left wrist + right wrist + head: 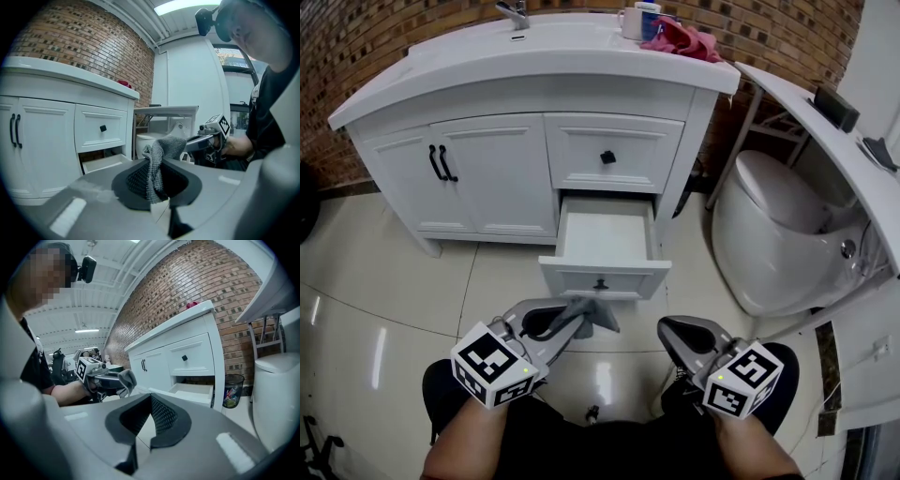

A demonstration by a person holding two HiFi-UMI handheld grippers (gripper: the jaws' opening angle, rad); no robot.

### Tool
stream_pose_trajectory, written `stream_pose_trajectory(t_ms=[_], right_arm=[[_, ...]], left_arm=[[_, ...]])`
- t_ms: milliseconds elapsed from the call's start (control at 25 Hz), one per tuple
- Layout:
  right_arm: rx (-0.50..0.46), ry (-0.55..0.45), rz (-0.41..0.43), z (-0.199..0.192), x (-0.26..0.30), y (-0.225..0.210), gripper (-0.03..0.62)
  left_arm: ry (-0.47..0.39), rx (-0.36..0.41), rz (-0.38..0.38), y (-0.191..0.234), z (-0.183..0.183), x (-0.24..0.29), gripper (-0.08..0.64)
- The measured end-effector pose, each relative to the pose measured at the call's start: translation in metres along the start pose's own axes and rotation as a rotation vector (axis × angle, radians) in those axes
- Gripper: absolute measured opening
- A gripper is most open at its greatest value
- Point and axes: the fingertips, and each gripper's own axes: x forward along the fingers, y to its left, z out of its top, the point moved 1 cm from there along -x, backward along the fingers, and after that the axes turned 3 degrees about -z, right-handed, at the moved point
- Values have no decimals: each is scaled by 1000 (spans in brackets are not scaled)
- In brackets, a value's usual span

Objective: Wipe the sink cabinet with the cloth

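Observation:
The white sink cabinet (pixel 487 169) stands ahead against a brick wall, its lower drawer (pixel 605 272) pulled out. My left gripper (pixel 567 323) hangs low in front of that drawer, shut on a grey cloth (pixel 598 314). In the left gripper view the cloth (pixel 157 164) bunches up out of the closed jaws. My right gripper (pixel 670 330) hovers beside it to the right, shut with nothing in it. In the right gripper view the two pads meet and the left gripper (pixel 110 379) with the cloth (pixel 125 379) shows off to the left.
A white toilet (pixel 778 234) sits right of the cabinet under a slanted white shelf (pixel 825 141). On the countertop lie a red cloth (pixel 684 39), a cup (pixel 633 21) and the faucet (pixel 516 13). A waste bin (pixel 232 390) stands between cabinet and toilet. Glossy tile floor.

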Motion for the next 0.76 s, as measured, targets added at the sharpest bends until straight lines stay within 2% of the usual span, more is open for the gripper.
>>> stream_pose_trajectory(t_ms=[760], right_arm=[[-7, 18, 13, -4, 4, 4, 3]], left_arm=[[9, -3, 9, 1, -3, -1, 41]])
